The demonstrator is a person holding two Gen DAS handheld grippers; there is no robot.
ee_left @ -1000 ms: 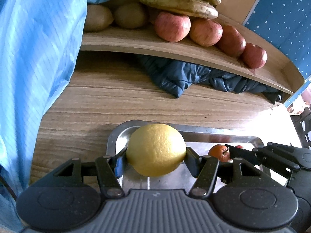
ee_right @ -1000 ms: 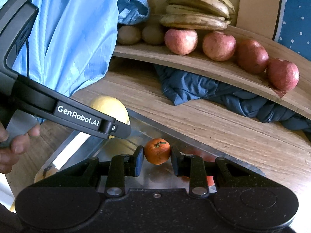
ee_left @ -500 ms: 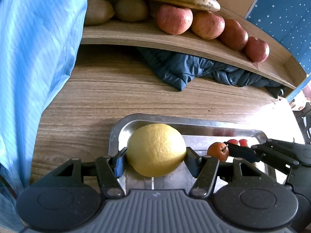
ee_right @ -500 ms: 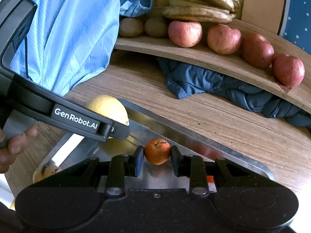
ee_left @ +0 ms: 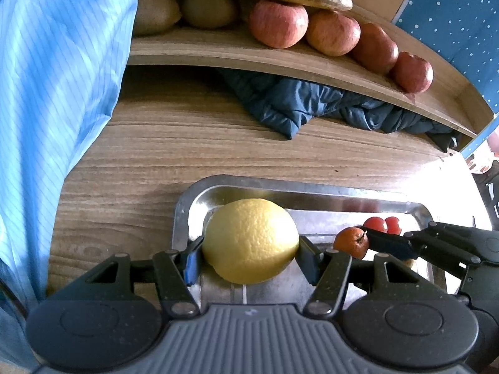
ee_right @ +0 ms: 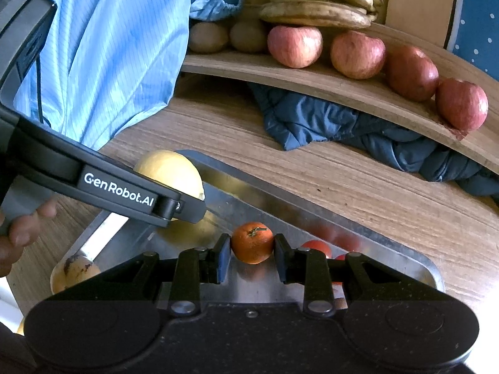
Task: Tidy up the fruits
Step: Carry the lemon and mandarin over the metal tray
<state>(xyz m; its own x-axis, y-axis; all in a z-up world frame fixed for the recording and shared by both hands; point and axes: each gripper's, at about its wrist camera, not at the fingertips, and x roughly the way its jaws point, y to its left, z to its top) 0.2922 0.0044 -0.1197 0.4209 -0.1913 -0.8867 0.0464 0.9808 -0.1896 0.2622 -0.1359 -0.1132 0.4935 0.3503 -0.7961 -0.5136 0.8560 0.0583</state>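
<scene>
Apparently lifting both off the steel tray [ee_left: 184, 218] for sorting, I have my left gripper [ee_left: 249, 257] clamped on the yellow citrus [ee_left: 249, 240], my right gripper [ee_right: 252, 254] pinching the small orange [ee_right: 252, 246].

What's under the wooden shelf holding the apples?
Crumpled dark blue fabric lies under the wooden shelf, on the table. Anything behind or beneath that fabric is hidden.

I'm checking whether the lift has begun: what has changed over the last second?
Hardly anything. Nothing was taken hold of or let go. The left tongs stay clamped on the yellow citrus fruit, the right tongs on the small tangerine, both at the metal tray. Only the views tipped slightly; the apples and bananas sit unmoved on the shelf.
</scene>
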